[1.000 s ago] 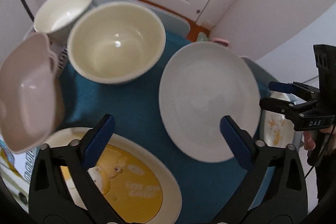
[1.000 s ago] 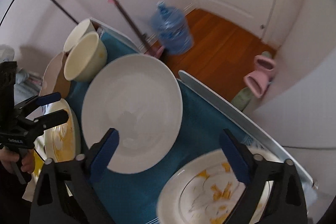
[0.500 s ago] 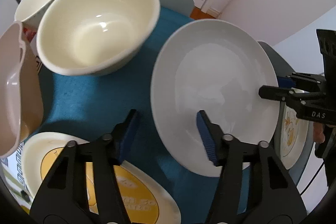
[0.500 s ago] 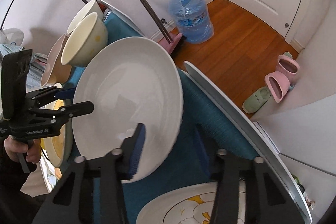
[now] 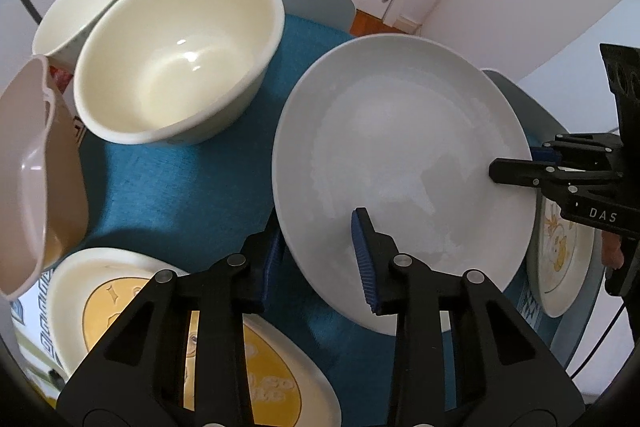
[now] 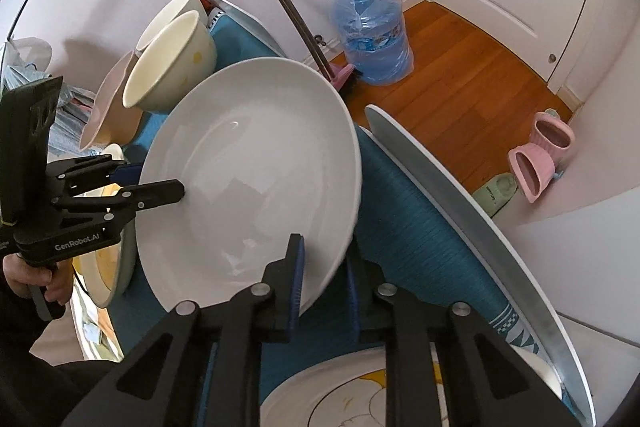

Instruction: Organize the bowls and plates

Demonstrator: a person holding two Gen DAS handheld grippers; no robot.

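Observation:
A large white plate (image 5: 400,155) sits over the blue cloth (image 5: 180,187), held at two opposite rims. My left gripper (image 5: 318,233) has its jaws closing on the near rim, one blue pad above the plate and one below. My right gripper (image 6: 324,251) is closing on the other rim, with the edge pinched between its pads. Each gripper shows in the other's view: the right gripper (image 5: 516,161) at the plate's right edge, the left gripper (image 6: 160,179) at its left edge. In the right wrist view the white plate (image 6: 248,163) is tilted.
A big cream bowl (image 5: 176,59), a second cream bowl (image 5: 84,7) and a pink bowl (image 5: 36,167) crowd the back left. Cartoon-printed plates lie by each gripper (image 5: 132,307) (image 6: 380,387). Beyond the table's edge (image 6: 440,187) are a water bottle (image 6: 372,35) and slippers (image 6: 540,151).
Both grippers went from wide open beside the white plate to closed on its opposite rims. The plate now fills more of both views and sits more tilted.

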